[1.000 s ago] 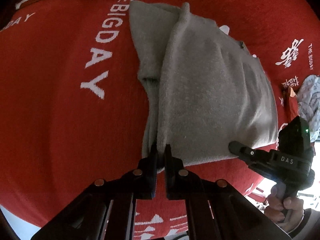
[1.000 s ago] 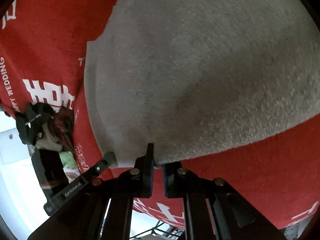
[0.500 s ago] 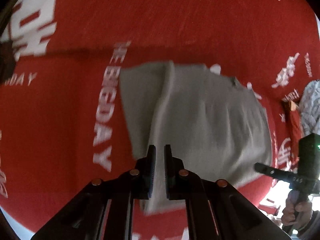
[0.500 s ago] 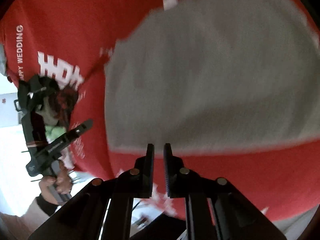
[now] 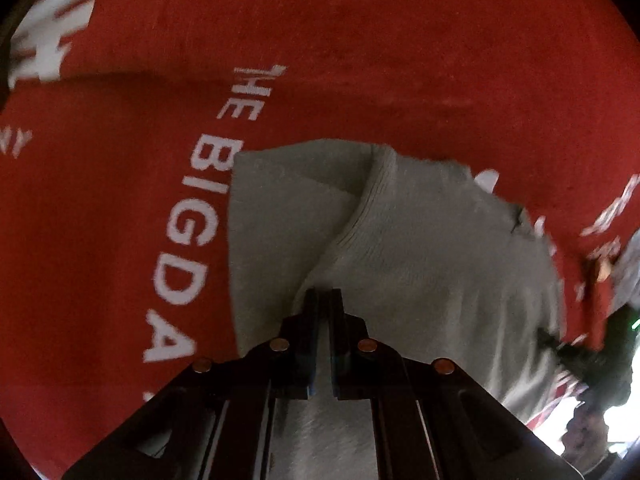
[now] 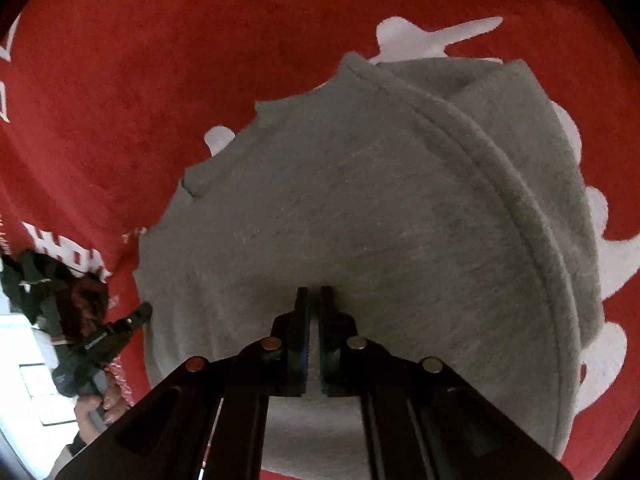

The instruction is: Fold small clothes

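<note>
- Grey garment [image 5: 420, 248] folded, ribbed edge on top, lying flat on red printed cloth [image 5: 360, 60].
- My left hand-held gripper [image 5: 323, 294] closed, empty, over it.
- My right hand-held gripper [image 6: 314, 292] likewise closed, empty.

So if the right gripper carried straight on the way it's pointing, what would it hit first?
Most likely the grey garment. The right gripper, jaws shut with nothing between them, points down at its broad middle, which lies on the red cloth. How far above the fabric the tips are is unclear.
</note>
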Action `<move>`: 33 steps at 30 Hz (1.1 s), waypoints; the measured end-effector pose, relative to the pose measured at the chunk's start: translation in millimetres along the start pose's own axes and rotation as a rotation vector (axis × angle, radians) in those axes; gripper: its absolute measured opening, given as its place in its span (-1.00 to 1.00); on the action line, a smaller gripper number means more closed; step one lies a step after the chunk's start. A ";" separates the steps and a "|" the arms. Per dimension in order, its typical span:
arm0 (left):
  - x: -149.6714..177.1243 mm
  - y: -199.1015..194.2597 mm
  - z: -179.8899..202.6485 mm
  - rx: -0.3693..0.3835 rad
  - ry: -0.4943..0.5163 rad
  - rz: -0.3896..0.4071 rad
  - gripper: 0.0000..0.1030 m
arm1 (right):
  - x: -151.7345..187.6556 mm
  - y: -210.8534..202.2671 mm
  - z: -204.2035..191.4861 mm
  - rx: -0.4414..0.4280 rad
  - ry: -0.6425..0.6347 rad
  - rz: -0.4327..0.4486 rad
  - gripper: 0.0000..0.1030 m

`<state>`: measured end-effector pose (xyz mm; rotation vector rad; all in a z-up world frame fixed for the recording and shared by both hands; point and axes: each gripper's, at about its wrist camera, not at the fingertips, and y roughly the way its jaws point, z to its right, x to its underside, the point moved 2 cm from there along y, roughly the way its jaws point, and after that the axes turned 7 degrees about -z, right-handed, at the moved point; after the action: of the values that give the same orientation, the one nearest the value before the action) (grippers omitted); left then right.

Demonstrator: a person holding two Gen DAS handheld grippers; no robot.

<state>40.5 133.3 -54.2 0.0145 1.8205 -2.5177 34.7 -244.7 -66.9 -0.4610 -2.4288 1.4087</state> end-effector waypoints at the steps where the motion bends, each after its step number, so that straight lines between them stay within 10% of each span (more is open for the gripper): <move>1: 2.0 -1.4 2.5 -0.039 0.026 0.001 -0.85 | -0.3 -4.6 2.5 0.023 -0.001 0.013 -0.98; 3: 4.7 -3.8 4.5 -0.143 0.050 -0.005 -0.69 | -0.7 -17.2 13.9 0.109 0.013 0.046 -0.97; 8: 16.6 -23.9 2.2 -0.127 0.023 -0.014 -0.68 | 3.3 -52.8 55.2 0.174 0.135 0.086 -0.93; 21: 114.0 1.2 37.8 -0.133 0.120 -0.141 -0.68 | 75.4 -45.2 58.2 0.349 -0.021 -0.059 -0.88; 33: 108.6 -3.6 43.8 -0.150 0.112 -0.152 -0.68 | 89.5 -49.5 70.1 0.358 0.037 -0.061 -0.94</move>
<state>-67.5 90.4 -40.1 0.0130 2.1262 -2.5172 -81.0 -285.4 -48.9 -0.3208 -2.0786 1.7416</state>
